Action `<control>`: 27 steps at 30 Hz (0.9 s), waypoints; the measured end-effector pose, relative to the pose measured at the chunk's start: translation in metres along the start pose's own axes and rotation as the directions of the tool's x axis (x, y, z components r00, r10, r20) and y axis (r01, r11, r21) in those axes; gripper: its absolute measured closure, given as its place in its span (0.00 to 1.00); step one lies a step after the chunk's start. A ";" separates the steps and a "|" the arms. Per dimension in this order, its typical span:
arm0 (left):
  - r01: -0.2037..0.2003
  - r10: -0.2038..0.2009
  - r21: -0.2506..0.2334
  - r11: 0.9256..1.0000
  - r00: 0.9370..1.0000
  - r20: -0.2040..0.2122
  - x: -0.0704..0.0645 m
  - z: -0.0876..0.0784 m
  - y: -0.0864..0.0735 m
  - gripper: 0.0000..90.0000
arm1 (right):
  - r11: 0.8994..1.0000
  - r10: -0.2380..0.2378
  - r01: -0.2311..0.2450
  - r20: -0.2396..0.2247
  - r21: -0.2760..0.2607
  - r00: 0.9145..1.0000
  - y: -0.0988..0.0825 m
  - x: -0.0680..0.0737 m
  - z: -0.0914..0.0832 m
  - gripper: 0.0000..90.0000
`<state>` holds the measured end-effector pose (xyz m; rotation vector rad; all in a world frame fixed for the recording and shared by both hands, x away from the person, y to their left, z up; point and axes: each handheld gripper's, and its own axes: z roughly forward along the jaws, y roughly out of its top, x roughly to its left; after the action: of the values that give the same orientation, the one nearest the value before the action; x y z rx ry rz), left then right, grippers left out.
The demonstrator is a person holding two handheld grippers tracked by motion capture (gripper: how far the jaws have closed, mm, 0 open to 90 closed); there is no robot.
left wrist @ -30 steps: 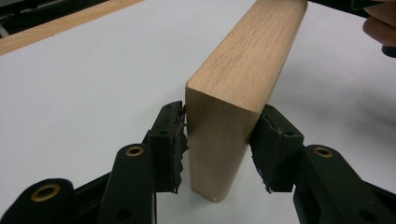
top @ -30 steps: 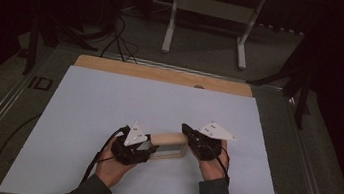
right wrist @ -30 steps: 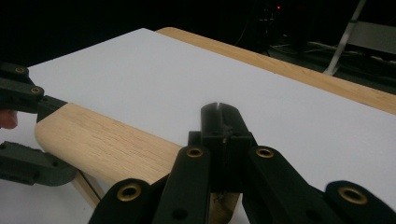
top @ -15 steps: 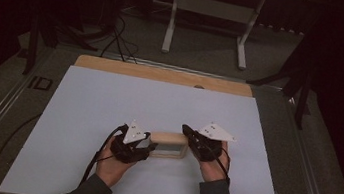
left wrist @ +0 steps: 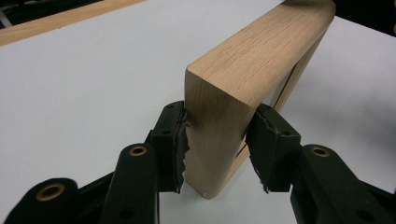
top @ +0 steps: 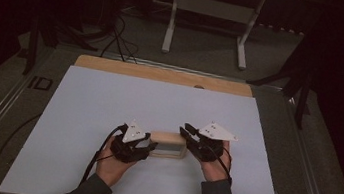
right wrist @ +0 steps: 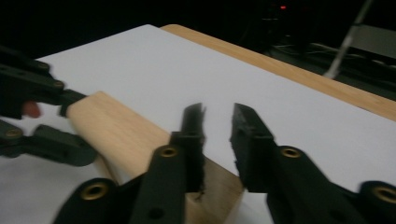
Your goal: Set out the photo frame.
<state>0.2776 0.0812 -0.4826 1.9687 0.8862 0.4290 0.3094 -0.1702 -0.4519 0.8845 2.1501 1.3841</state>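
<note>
Clamping wooden frame (left wrist: pixel 243 84) end, left gripper (left wrist: pixel 217 149), right gripper (right wrist: pixel 217 135) narrowly parted above it, white sheet (top: pixel 98 102) beneath

One wooden frame (top: pixel 169 144) stands on edge on the counter (top: pixel 88 101). Two tools are at it, one to each end: the left tool (top: pixel 150 148) and the right tool (top: pixel 186 132). Each carries one grey three-cornered plate and two black jaws. Two hands hold them, the left hand (top: pixel 111 165) and the right hand (top: pixel 215 166). One white sheet (top: pixel 110 94) covers the counter.
</note>
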 end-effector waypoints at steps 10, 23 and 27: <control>0.002 -0.002 -0.002 1.000 1.000 0.005 0.001 -0.001 0.000 0.64 | 0.999 -0.034 0.037 -0.078 0.032 0.996 0.004 0.003 -0.009 0.60; 0.004 -0.004 -0.001 1.000 1.000 0.005 0.001 0.000 0.000 0.65 | 0.996 -0.004 0.013 -0.109 0.086 0.994 -0.007 -0.008 -0.016 0.49; 0.003 -0.003 0.000 1.000 1.000 0.006 0.001 0.000 0.000 0.64 | 0.995 0.000 0.014 -0.131 0.103 0.991 -0.011 -0.009 -0.015 0.47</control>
<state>0.2785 0.0821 -0.4823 1.9669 0.8853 0.4206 0.3029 -0.1890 -0.4560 0.8440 2.3398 1.3719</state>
